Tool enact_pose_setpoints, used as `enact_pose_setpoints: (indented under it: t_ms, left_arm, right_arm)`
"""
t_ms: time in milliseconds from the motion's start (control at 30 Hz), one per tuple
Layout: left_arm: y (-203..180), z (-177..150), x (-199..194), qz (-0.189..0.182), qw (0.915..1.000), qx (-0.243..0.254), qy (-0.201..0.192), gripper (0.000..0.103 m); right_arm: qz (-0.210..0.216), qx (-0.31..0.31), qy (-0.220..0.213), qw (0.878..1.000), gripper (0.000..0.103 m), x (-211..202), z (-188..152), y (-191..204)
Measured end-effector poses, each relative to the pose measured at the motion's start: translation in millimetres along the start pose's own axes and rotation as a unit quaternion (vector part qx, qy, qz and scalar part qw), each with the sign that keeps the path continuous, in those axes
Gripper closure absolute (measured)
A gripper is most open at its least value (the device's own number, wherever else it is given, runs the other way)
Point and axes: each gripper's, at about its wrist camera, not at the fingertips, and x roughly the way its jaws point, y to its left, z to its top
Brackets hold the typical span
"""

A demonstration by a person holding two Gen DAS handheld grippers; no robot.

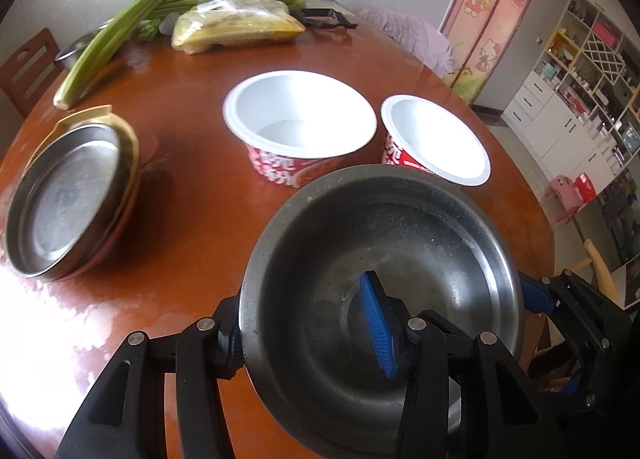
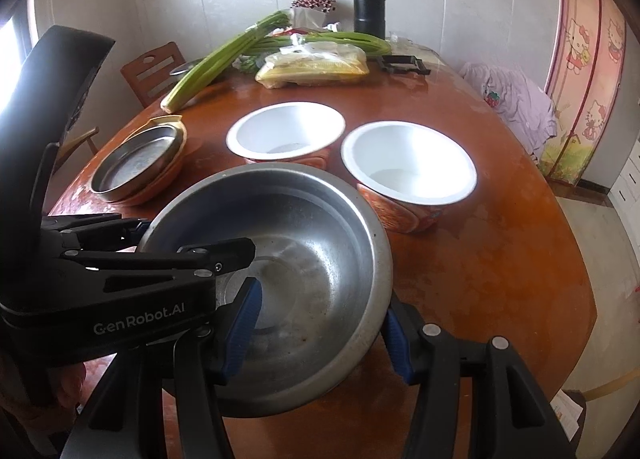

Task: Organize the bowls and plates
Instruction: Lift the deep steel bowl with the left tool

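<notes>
Between the two hand-held grippers hangs a steel bowl (image 1: 380, 279), tilted above the tabletop (image 1: 192, 219); the left hand-held gripper (image 1: 312, 333) clamps its near-left rim, the right hand-held gripper (image 2: 320, 333) its opposite rim (both narrow); beyond stand two white-lined paper bowls (image 2: 286, 131).

Light source: we see daylight entering from the left; a window (image 2: 16, 39) at the left edge of the right wrist view is blown out white.
Glare: we find a broad white sheen on the table (image 1: 52, 323), washing out its near left surface.
Shadows: we note a soft dark patch beside the stacked metal plate (image 1: 68, 199).
Reflections: the steel bowl (image 2: 304, 259) shows dull grey highlights.
Distortion: we see strong fisheye bending, with black corners in both views.
Sharpness: the centre is fairly crisp; the shelves (image 1: 592, 71) look soft and smeared.
</notes>
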Motion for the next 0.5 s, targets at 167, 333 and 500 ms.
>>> enact_pose_setpoints:
  t_ms: [167,333,500]
  left_arm:
    - [15,-11,-14,0.016,0.9997,-0.01,-0.013,0.053]
    - [33,-19,-19,0.022,0.9994,-0.024,-0.016,0.052]
    - [45,-25,-20,0.026,0.999,-0.031,-0.017,0.052]
  right_arm:
    - [0.009,-0.015,-0.001,1.0,0.046,-3,0,19]
    - [0.026,-0.019,0.004,0.999,0.046,2,-2,35]
    - [0.034,-0.025,0.01,0.999,0.046,6,-5,47]
